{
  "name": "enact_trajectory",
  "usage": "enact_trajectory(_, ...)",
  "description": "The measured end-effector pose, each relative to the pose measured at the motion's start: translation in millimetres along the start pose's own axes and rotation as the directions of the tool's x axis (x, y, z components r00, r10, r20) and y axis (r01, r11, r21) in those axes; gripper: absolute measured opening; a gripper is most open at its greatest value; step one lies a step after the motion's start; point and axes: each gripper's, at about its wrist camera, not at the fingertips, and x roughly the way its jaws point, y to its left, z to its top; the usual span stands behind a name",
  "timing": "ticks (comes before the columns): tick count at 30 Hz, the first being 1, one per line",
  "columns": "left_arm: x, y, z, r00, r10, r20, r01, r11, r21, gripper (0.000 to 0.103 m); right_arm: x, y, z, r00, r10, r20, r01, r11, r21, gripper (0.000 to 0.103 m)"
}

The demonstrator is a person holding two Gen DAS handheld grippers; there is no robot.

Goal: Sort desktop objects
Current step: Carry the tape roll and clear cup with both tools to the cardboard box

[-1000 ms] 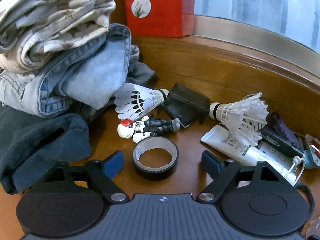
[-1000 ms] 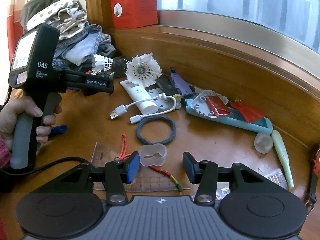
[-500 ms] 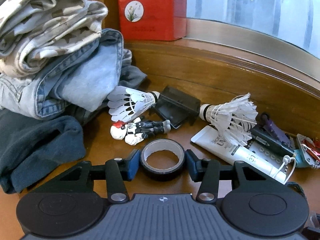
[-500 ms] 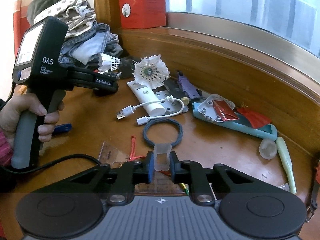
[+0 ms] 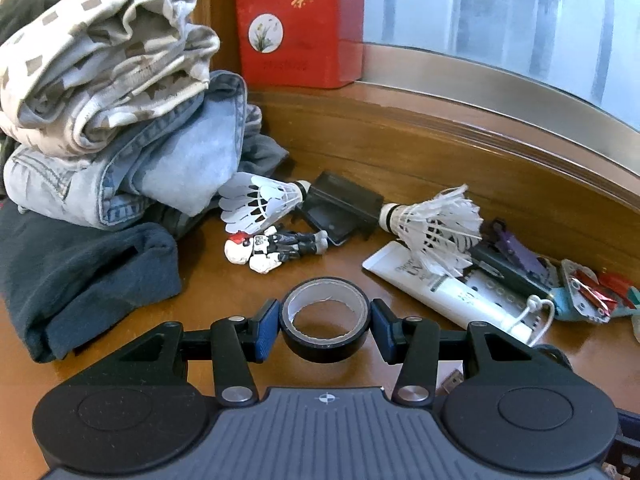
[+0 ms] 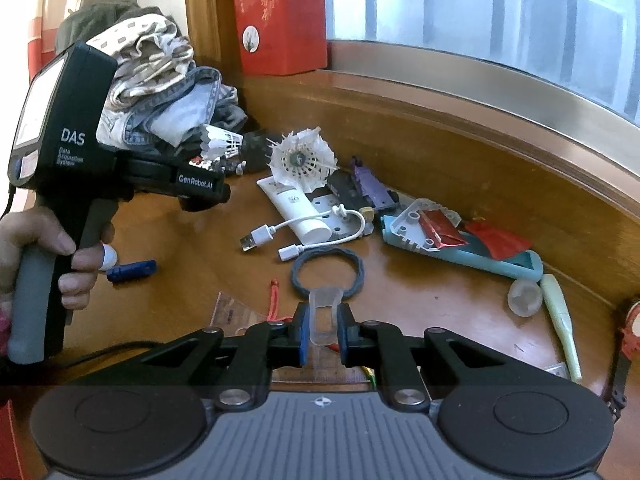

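Left gripper (image 5: 325,330) clamped on black tape roll (image 5: 325,330), blue fingers (image 5: 266,330) pressing both sides of the ring. Roll at near side of wooden surface (image 5: 340,256), toy figure (image 5: 276,246) just beyond it, shuttlecock (image 5: 260,204) and black case (image 5: 340,212) farther back. Clothes stack (image 5: 112,120) left of roll, crowding that edge; white tube (image 5: 444,288) and frayed shuttlecock (image 5: 436,224) to its right. Bare wood directly ahead of roll, narrow.

Right gripper (image 6: 323,330) closed on clear plastic piece (image 6: 324,314), held upright between fingers (image 6: 300,334). Dark braided ring (image 6: 328,274) just beyond piece, USB cable (image 6: 304,232) past that. Raised wooden rim (image 6: 480,152) bounds far side. Open wood left of ring up to blue pen (image 6: 132,271).
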Motion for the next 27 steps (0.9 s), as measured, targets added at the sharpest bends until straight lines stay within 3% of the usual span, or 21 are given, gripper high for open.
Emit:
enact_trajectory(13, -41, -14, -15, 0.998, -0.062, -0.008, 0.062, 0.998, 0.019, 0.049, -41, -3, -12, 0.997, -0.034, 0.064, 0.031, 0.998, 0.049, 0.015)
enact_trajectory(27, -73, -75, -35, 0.977, -0.211, -0.030, 0.213, 0.964, 0.156, 0.049, -109, -35, -50, 0.974, -0.189, 0.122, 0.162, 0.965, 0.204, 0.015)
